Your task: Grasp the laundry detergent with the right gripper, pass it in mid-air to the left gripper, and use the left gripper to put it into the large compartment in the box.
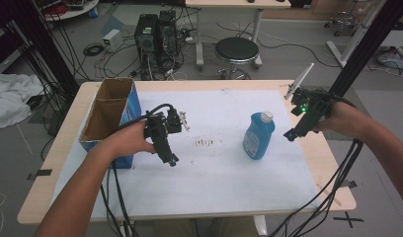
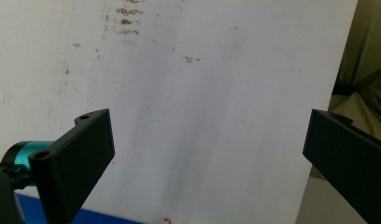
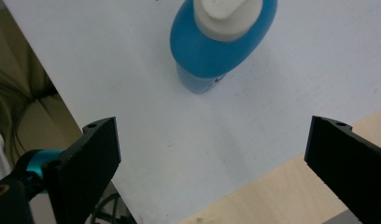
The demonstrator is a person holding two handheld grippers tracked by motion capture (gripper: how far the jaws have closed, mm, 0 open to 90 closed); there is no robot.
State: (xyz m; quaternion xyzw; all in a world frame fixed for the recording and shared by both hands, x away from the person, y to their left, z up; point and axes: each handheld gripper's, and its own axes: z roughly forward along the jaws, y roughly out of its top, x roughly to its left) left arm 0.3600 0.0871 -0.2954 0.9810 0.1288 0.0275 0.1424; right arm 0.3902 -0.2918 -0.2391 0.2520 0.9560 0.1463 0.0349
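Note:
A blue bottle [image 1: 259, 135] with a white cap stands upright on the white mat [image 1: 214, 173], right of centre. From above, the bottle [image 3: 221, 42] sits ahead of my right gripper [image 3: 212, 154], whose jaws stand wide apart with nothing between them. In the high view the right gripper [image 1: 293, 133] hovers just right of the bottle, a short gap away. My left gripper [image 1: 171, 160] is held over the mat beside the cardboard box [image 1: 108, 116]. Its jaws are wide apart over bare mat, and the left gripper [image 2: 207, 149] holds nothing.
The open cardboard box with blue sides stands at the table's left. Dark smudges [image 1: 205, 143] mark the mat's middle. A white strip [image 1: 299, 80] sticks up at the far right corner. Cables [image 1: 338, 182] trail off the near edge. A stool [image 1: 236, 52] and computers [image 1: 155, 34] stand beyond.

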